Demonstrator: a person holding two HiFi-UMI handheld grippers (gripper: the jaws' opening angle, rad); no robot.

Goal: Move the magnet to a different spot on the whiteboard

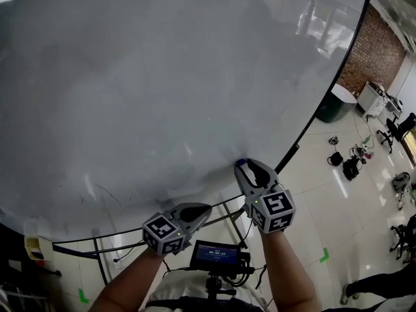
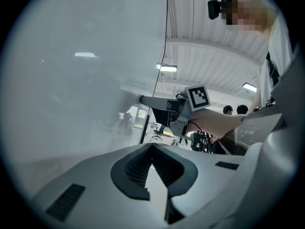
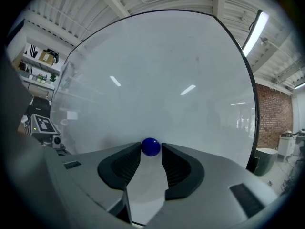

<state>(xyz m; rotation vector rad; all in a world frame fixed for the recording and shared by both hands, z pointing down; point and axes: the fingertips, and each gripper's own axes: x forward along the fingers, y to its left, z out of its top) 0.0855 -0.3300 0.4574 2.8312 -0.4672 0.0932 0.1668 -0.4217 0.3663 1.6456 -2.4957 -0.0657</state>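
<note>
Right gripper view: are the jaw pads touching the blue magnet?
Cannot tell. In the right gripper view the blue magnet sits between the pad tips of the right gripper, flanked closely, but neither contact nor a gap shows plainly.

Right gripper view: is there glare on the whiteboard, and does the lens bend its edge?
Right gripper view: lamp streaks glare on the glossy white whiteboard, its dark edge bows into an arc, the small blue round magnet is sharp. Head view: same bowed edge.

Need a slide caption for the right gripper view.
Blue magnet against the whiteboard, framed between the jaw tips of the right gripper.
</note>
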